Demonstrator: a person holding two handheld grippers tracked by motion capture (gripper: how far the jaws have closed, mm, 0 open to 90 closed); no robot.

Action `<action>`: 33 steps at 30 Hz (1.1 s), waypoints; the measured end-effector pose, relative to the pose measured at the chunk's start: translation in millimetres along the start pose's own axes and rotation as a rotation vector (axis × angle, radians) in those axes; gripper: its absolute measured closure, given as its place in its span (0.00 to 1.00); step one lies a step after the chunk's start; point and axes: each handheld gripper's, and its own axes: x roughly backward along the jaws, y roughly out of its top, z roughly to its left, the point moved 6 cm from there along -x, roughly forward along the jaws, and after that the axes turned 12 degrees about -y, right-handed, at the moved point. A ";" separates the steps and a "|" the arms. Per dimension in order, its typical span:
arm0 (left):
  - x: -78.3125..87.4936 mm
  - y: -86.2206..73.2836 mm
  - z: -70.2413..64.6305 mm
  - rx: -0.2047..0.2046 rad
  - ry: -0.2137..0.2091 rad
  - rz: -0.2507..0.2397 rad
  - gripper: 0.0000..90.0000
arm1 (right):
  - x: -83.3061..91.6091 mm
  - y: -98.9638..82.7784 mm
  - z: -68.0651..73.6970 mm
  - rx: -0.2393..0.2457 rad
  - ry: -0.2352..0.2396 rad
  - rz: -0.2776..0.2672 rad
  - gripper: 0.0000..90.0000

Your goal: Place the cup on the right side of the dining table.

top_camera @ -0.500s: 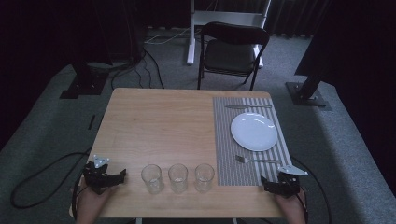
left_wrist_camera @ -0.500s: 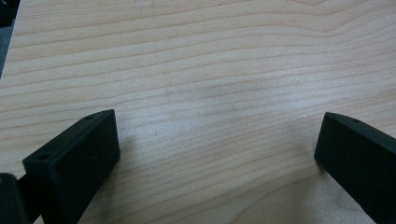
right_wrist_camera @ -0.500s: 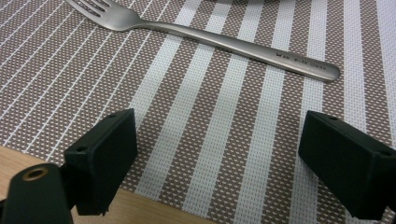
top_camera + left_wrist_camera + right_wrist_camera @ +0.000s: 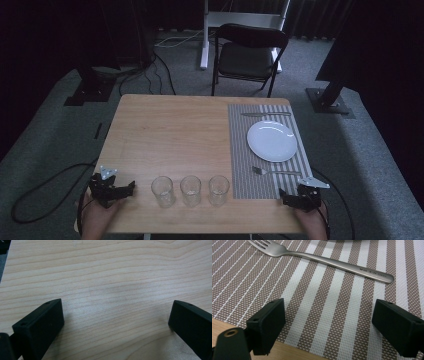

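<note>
Three clear empty glasses stand in a row near the table's front edge: a left glass [image 4: 162,191], a middle glass [image 4: 190,190] and a right glass [image 4: 218,189]. A striped placemat [image 4: 240,150] on the right carries a white plate [image 4: 272,140], a fork [image 4: 272,171] in front of it and a knife [image 4: 265,114] behind it. My left gripper [image 4: 131,187] rests at the front left corner, open over bare wood [image 4: 115,302]. My right gripper [image 4: 283,195] sits at the front right, open over the placemat [image 4: 329,315], with the fork [image 4: 324,260] just beyond its jaws.
A black folding chair [image 4: 247,57] stands behind the table's far edge. Cables [image 4: 45,192] trail on the grey carpet to the left, and dark stand bases [image 4: 330,102] sit at both sides. The wooden table [image 4: 170,135] has a wide bare area on its left half.
</note>
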 end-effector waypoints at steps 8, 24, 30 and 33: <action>0.1 -0.1 0.0 -0.001 0.000 0.001 0.00 | -0.1 0.2 -0.1 0.000 0.000 0.006 0.13; 0.0 0.1 0.0 0.000 0.000 0.000 0.00 | 6.1 2.2 2.5 0.014 0.047 0.062 0.14; 0.0 0.0 0.0 0.000 0.000 0.000 0.00 | 13.0 5.3 4.0 0.042 0.053 0.047 0.14; 0.0 0.0 0.0 0.000 0.000 0.001 0.00 | 15.8 8.2 6.8 0.060 0.057 0.043 0.14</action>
